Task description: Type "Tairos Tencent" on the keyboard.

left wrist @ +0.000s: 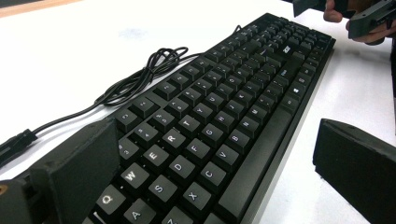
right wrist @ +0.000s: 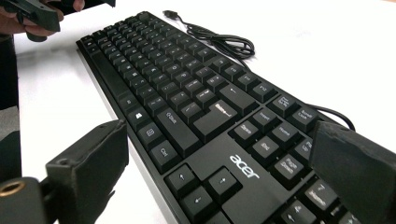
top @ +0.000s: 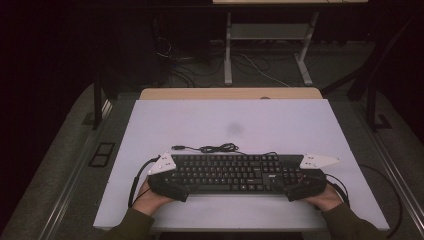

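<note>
A black keyboard (top: pixel 232 173) lies flat on the white table (top: pixel 230 125), with one gripper at each of its short ends. The left gripper (left wrist: pixel 210 172) has its jaws spread wide apart, and the keyboard's left end sits between them: one jaw stands over the far edge beside the Q and W keys, the other rests off the near edge on the bare table, just beside the front rim. Neither jaw visibly presses the casing. The right gripper (right wrist: pixel 215 182) is likewise open wide, straddling the keyboard's right end; the arrow keys and the maker's logo lie in the gap, one jaw off the near edge, the other over the number pad at the far side. The keyboard's cable (top: pixel 215 148) runs from its back edge and lies in a loose coil on the table beyond both sets of jaws.
</note>
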Demonstrator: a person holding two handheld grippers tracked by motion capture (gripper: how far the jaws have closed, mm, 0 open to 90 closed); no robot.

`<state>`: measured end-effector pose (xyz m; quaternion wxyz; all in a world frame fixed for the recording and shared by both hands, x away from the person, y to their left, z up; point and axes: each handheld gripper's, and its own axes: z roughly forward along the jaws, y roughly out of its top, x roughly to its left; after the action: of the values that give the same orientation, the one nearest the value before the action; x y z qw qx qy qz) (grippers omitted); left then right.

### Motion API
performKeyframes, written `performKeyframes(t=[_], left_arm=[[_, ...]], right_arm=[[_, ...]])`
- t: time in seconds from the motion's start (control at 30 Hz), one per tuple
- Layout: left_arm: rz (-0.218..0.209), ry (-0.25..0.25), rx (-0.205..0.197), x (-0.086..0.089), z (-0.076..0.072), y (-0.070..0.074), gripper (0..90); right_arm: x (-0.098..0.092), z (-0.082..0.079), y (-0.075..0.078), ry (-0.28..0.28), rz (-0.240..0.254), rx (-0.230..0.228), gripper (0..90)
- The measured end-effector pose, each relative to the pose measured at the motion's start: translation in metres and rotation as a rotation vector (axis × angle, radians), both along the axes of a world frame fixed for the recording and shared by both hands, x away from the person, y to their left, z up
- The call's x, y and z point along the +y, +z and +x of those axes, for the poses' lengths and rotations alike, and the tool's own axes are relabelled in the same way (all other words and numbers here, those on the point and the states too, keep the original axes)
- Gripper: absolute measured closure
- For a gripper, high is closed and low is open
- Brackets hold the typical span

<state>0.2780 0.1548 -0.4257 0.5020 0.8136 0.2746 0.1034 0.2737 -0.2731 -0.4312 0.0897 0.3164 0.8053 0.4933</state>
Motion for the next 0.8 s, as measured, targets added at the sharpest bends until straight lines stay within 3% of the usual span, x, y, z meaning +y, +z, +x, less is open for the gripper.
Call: performKeyframes(t=[0.8], left_arm=[[-0.019, -0.011, 0.022, -0.012, 0.006, -0.003, 0.0]], right_arm=[[0.034, 0.01, 0.0, 0.052, 0.0, 0.012, 4.7]])
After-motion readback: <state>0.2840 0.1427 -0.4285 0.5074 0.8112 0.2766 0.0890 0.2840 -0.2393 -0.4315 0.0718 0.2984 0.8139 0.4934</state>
